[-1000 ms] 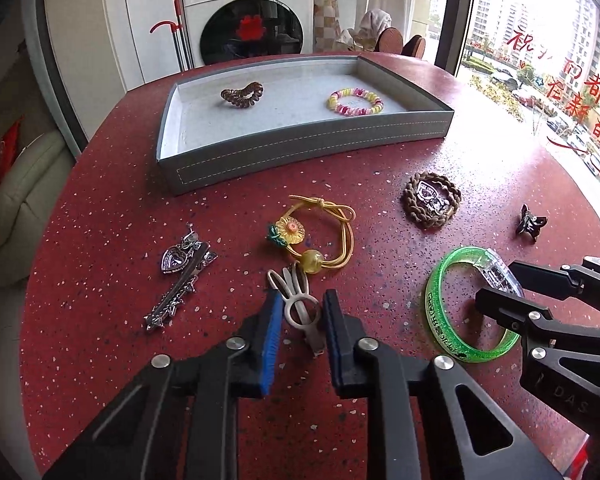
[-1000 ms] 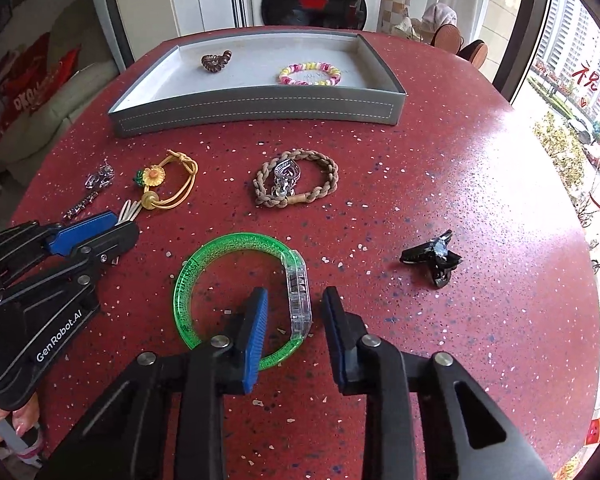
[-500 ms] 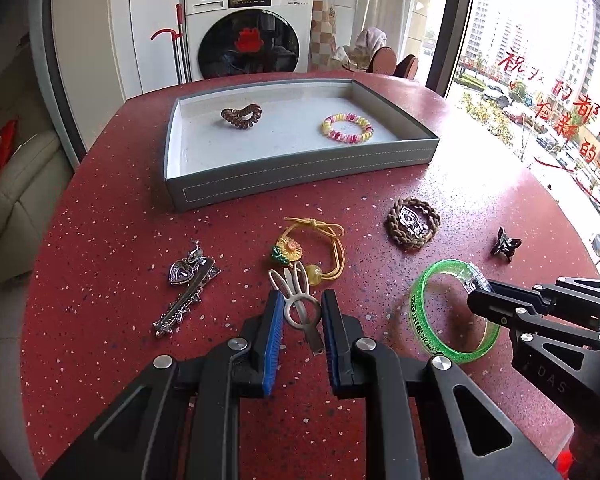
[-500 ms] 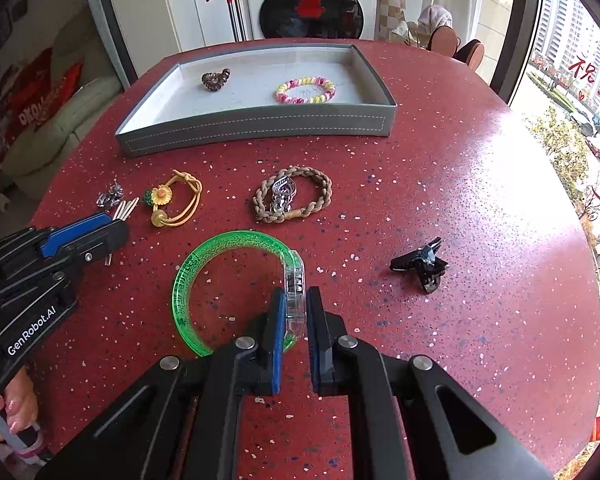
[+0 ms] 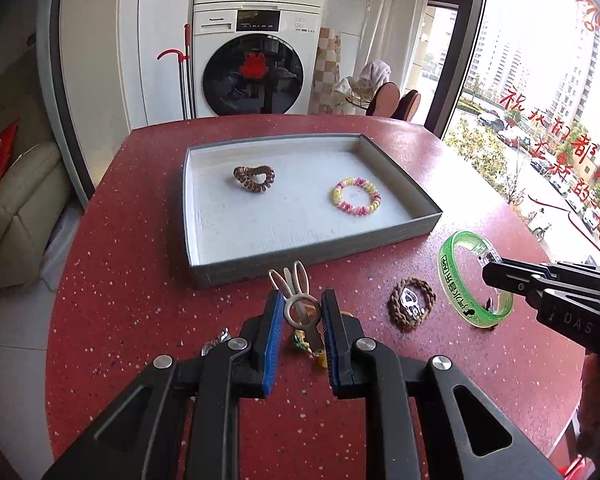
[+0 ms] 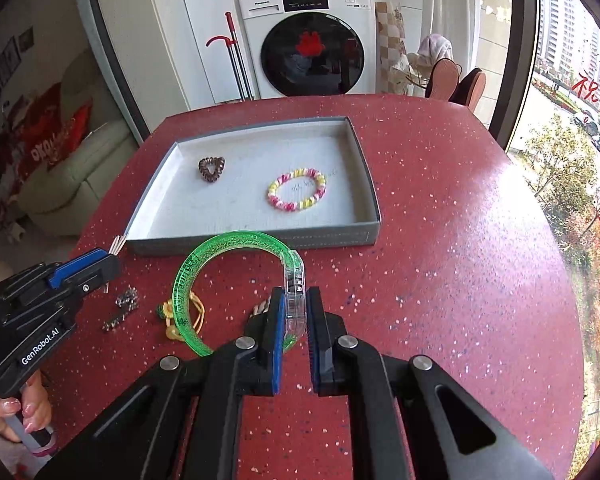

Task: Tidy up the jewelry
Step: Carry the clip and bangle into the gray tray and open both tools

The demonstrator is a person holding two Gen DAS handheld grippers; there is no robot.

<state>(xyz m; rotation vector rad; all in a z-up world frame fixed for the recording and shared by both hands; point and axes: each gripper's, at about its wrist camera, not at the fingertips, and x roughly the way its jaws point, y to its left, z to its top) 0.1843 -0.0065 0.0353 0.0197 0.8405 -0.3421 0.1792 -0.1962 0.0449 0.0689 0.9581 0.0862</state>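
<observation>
Slippage is looking like the main risk, judging left to right. The left gripper (image 5: 300, 312) is clamping a pale bunny-eared clip (image 5: 296, 300) by its thin oval ring, lifted off the table (image 5: 120, 320) just short of the tray (image 5: 300, 264). With so narrow a piece between flat blue pads, it may be twisting free, or the ears may be catching the tray's near wall on the way in. Below it, partly hidden, a yellow flower hair tie (image 6: 180, 316) and a silver pin (image 6: 122, 308) are lying on the table, with a brown braided bracelet (image 5: 411, 307) further right.

The right gripper (image 6: 294, 312) is squeezing the clear clasp of a green bangle (image 6: 228, 276), also raised near the tray's front edge. Held at one end, the hoop is hanging out sideways, so its weight may be swinging it round in the pads.

The bangle is looking like hard, glittery, see-through plastic; the tray is rectangular, grey outside, with a pale matte floor. Inside are sitting a brown coil tie (image 5: 255, 178) and a pink-and-yellow beaded bracelet (image 5: 357, 196). The table is glossy red stone with white speckles.
</observation>
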